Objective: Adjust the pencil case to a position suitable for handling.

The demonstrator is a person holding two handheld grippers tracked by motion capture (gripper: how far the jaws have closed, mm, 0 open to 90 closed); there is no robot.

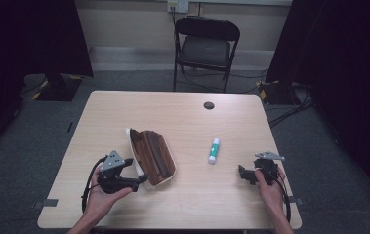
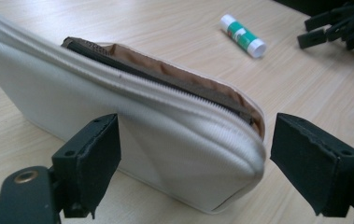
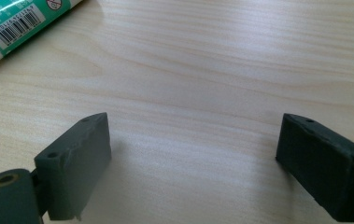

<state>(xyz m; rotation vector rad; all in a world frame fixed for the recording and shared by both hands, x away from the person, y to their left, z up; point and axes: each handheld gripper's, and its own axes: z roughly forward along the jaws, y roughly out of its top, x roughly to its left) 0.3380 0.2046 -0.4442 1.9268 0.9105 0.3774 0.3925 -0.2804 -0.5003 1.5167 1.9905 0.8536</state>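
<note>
Plainly, barcoded green-white glue stick (image 3: 18, 21), lettering unreadable

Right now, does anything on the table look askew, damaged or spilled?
Nothing stands out. The white fabric pencil case with brown lining lies unzipped on the light wooden table, and the green-and-white glue stick lies capped beside it, apart. No spill or damage shows.

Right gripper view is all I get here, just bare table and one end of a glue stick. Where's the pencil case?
Observer: The pencil case lies left of the glue stick, unzipped, brown lining showing.
Operator: Is the left gripper holding it?
Observer: No. The left gripper has its jaws open either side of the case's near end, not pressing.
Operator: Anything beyond the table?
Observer: A black folding chair.
</note>
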